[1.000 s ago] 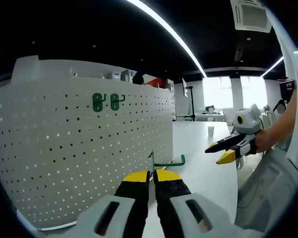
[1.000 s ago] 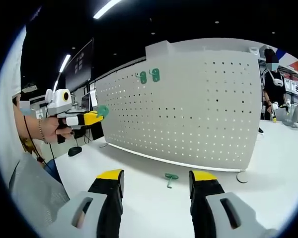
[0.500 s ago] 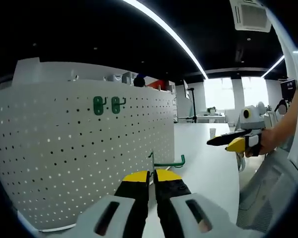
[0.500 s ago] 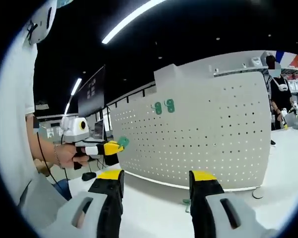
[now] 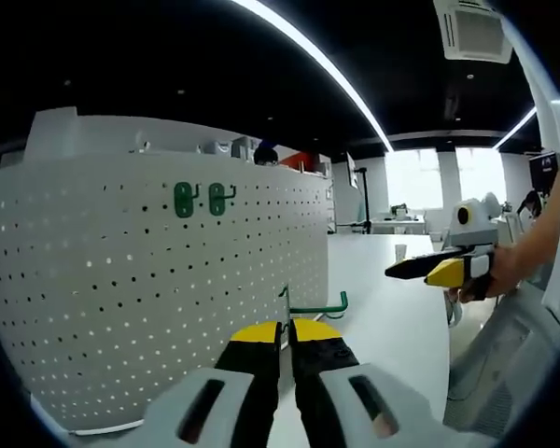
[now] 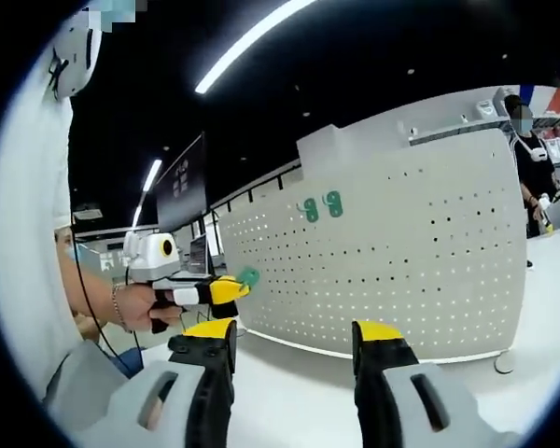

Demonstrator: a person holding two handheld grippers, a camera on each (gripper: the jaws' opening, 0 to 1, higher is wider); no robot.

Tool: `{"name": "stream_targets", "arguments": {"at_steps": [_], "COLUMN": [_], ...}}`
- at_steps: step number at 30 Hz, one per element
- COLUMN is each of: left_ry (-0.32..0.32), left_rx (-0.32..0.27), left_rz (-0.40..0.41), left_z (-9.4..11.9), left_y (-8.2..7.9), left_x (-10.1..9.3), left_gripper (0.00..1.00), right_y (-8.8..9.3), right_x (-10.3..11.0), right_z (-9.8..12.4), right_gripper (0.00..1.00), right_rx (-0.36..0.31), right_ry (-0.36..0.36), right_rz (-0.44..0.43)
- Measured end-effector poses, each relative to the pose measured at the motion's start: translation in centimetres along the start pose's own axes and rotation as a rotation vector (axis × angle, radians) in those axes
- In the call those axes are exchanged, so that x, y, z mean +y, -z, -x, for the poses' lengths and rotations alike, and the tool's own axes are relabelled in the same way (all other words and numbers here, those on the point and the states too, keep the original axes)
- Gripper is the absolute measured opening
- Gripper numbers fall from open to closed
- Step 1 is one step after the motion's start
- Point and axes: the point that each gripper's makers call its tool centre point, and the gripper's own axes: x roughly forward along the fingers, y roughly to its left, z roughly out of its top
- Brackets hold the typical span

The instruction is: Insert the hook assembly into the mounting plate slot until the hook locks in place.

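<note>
Left gripper (image 5: 286,329): raised before the pegboard (image 5: 149,289), jaws pinching the green hook (image 5: 317,306).
Hook: its long arm points sideways, away from the pegboard.
Right gripper (image 6: 294,336): jaws spread, holding nothing.

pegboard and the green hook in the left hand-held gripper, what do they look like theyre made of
The pegboard looks like thin sheet metal with a matte white coat: a flat panel with even rows of small punched holes; plastic can't be ruled out. The green hook, clamped in the left hand-held gripper, looks like bent wire with a glossy green coating, judging by its thin, even rod and upturned tip.
</note>
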Motion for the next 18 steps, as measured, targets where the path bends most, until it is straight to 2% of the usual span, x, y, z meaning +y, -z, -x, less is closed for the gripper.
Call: {"name": "stream_targets", "arguments": {"at_steps": [9,18], "left_ry": [-0.001,-0.010], "left_rx": [-0.006,-0.011], "left_rz": [-0.006,-0.007], "left_z": [-0.2,-0.1], "left_y": [-0.3,-0.5], "left_x": [-0.4,-0.2], "left_gripper": [0.04,0.04], "right_y": [-0.3,-0.6], "right_x": [1.1,2.6], "right_z": [-1.8,-3.8], "right_gripper": [0.47,0.46], "right_rx": [-0.023,-0.031], "right_ry": [-0.044,-0.091], "right_rz": [-0.050,-0.059]}}
